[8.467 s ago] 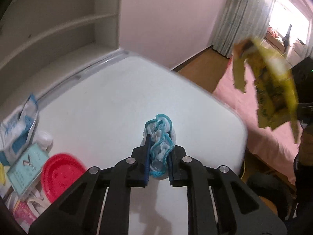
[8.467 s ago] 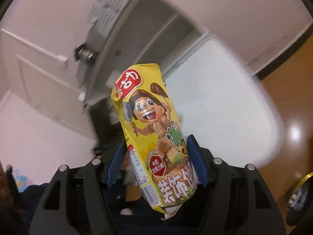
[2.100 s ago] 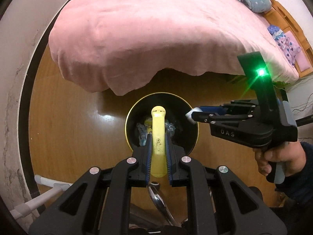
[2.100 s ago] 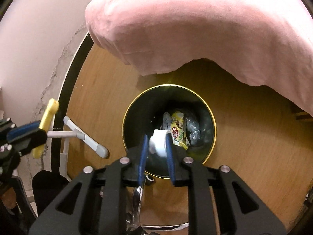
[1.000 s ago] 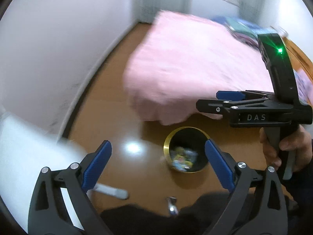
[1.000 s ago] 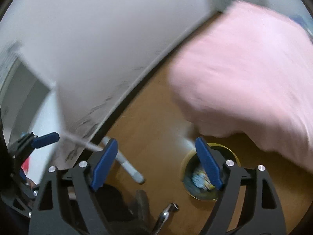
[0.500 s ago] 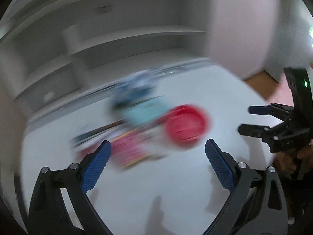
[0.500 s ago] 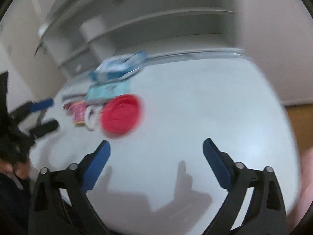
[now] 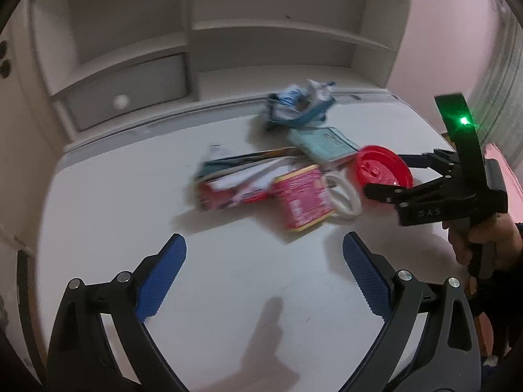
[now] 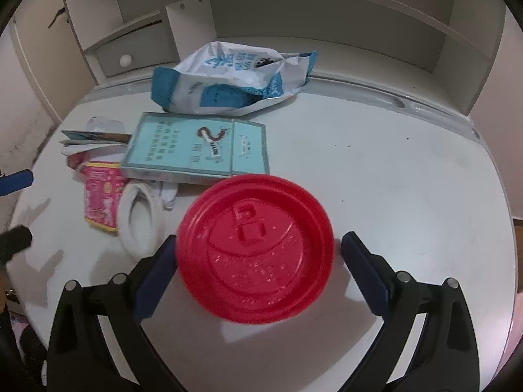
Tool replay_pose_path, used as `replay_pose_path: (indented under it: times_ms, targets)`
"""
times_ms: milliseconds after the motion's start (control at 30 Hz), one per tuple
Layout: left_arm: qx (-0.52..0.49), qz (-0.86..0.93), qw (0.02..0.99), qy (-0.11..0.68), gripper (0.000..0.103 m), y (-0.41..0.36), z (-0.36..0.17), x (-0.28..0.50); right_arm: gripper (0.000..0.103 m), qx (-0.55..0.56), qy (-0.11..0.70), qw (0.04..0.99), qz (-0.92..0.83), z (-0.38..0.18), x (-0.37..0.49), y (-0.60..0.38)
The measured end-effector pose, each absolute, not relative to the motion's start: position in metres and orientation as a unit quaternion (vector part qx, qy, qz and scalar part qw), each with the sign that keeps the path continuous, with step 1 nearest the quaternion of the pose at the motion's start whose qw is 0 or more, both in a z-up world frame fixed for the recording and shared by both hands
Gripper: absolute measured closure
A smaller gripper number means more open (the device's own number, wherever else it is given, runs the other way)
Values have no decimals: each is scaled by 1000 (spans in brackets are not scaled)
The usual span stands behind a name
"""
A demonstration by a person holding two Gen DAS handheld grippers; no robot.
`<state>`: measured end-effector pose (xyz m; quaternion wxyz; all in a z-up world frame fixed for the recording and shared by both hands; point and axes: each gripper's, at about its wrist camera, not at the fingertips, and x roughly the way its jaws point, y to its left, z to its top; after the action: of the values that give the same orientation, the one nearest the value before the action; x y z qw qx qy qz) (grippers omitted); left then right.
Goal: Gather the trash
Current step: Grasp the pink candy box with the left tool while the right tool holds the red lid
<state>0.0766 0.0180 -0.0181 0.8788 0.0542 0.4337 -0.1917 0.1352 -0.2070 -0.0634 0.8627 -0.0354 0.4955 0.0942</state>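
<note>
Trash lies on a white table (image 10: 408, 179): a red plastic lid (image 10: 256, 258), a teal flat box (image 10: 199, 145), a blue-white bag (image 10: 228, 78), a pink carton (image 10: 98, 196), a white ring (image 10: 139, 219) and a red box with papers (image 9: 238, 183). My right gripper (image 10: 258, 264) is open, its fingers to either side of the red lid. In the left wrist view the right gripper (image 9: 389, 176) is at the lid (image 9: 382, 170). My left gripper (image 9: 261, 271) is open and empty, nearer than the pink carton (image 9: 300, 202).
White shelves and a drawer with a knob (image 9: 121, 99) stand behind the table. The table's right edge (image 10: 510, 261) drops off toward the floor. A pink wall (image 9: 451, 32) is at the right.
Both grippers dropped their items into the bin, opened, and swung from the floor back to the table. The right gripper has closed in on the red lid.
</note>
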Motion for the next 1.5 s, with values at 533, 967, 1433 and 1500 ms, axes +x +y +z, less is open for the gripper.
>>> replay_pose_path:
  times_ms: [533, 967, 1433, 1500]
  targets:
    - [90, -118, 875, 461, 9, -27, -63, 111, 23, -24, 463, 881, 93, -35, 97, -244]
    - [47, -112, 879, 461, 55, -15, -48, 109, 23, 22, 459, 883, 91, -36, 74, -269]
    - [89, -177, 880, 431, 56, -74, -11, 55, 24, 87, 440, 893, 28, -22, -7, -356]
    - [92, -197, 877, 428, 56, -93, -7, 46, 24, 99, 435, 895, 10, -18, -27, -376]
